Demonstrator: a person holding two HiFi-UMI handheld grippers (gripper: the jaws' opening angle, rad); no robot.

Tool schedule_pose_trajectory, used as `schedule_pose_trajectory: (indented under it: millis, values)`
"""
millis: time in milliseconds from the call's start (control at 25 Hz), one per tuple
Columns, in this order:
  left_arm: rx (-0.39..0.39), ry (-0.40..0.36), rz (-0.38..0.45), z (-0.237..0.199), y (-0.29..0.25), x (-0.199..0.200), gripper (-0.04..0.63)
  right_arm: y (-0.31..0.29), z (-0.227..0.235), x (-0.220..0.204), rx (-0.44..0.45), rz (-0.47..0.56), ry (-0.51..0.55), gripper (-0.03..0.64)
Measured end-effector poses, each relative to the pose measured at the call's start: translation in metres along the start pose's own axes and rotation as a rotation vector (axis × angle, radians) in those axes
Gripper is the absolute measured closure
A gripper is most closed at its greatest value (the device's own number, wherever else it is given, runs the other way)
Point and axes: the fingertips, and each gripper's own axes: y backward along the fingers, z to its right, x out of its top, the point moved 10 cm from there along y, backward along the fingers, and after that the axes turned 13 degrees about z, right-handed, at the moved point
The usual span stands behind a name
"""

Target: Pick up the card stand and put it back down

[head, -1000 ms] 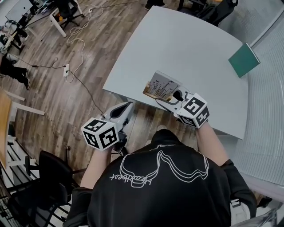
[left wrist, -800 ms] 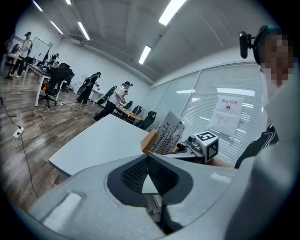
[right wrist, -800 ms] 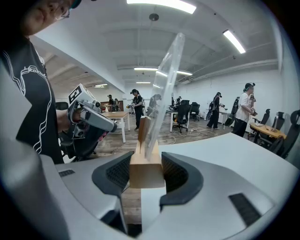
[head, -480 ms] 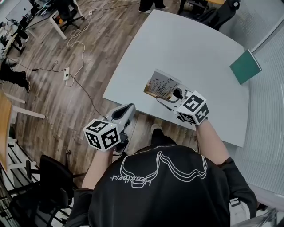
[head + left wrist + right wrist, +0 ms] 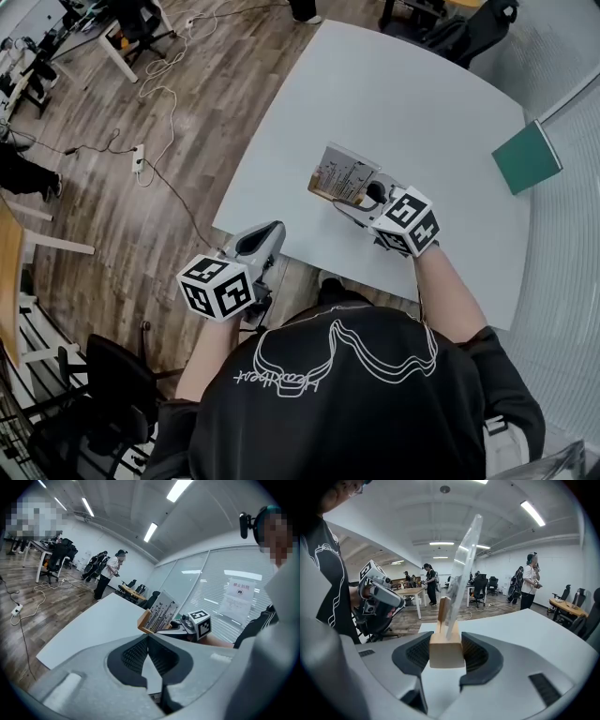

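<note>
The right gripper (image 5: 349,206) keeps its fingers clamped on the wooden base of the card stand (image 5: 342,173), which is over the near part of the table (image 5: 422,103) much as before, while the left gripper (image 5: 270,232) stays off the table's edge, fingers together and empty.

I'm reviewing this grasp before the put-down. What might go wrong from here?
1. The right gripper holds the card stand only by one end of its wooden base; with the clear panel leaning, it might twist between the fingers or tip on release.
2. The stand is close to the near edge of the table, so a careless put-down might overhang it.
</note>
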Motion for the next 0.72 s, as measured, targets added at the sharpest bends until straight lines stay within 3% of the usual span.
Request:
schedule_pose_trajectory:
  millis: [720]
  values:
    - [0.039,0.060,-0.067,-0.023,-0.056,0.003,0.583,-0.021,0.069,-0.045,0.008,-0.145,-0.048,0.430]
